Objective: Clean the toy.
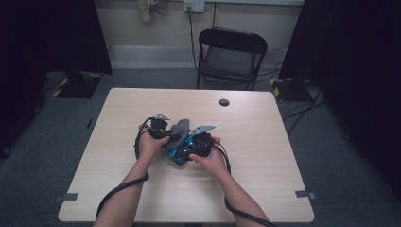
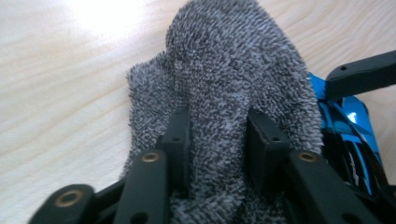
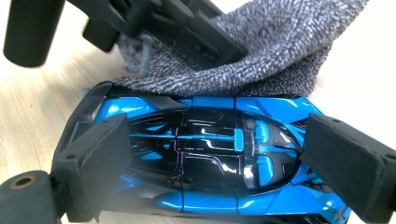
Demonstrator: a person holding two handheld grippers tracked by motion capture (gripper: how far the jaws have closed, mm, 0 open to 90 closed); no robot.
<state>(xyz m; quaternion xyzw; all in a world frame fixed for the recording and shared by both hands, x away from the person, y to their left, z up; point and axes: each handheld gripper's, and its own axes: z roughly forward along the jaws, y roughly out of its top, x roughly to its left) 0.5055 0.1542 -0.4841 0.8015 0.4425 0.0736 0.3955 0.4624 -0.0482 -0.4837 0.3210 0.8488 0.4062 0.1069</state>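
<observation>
Two grippers meet mid-table, hands close together. Right gripper [image 3: 215, 154]: jaws clamped end to end on a blue-and-black toy car [image 3: 205, 154], one pad at each end of the body, car low over the wooden table [image 1: 265, 142]. Left gripper [image 2: 217, 140]: jaws pinched on a fold of grey terry cloth [image 2: 229, 70], cloth draped against the car's far side, touching it. Beyond the table: black folding chair [image 1: 231, 54], wall behind.

Grey terry cloth [image 2: 233, 70] seemingly touching blue toy car [image 3: 210, 158]
</observation>
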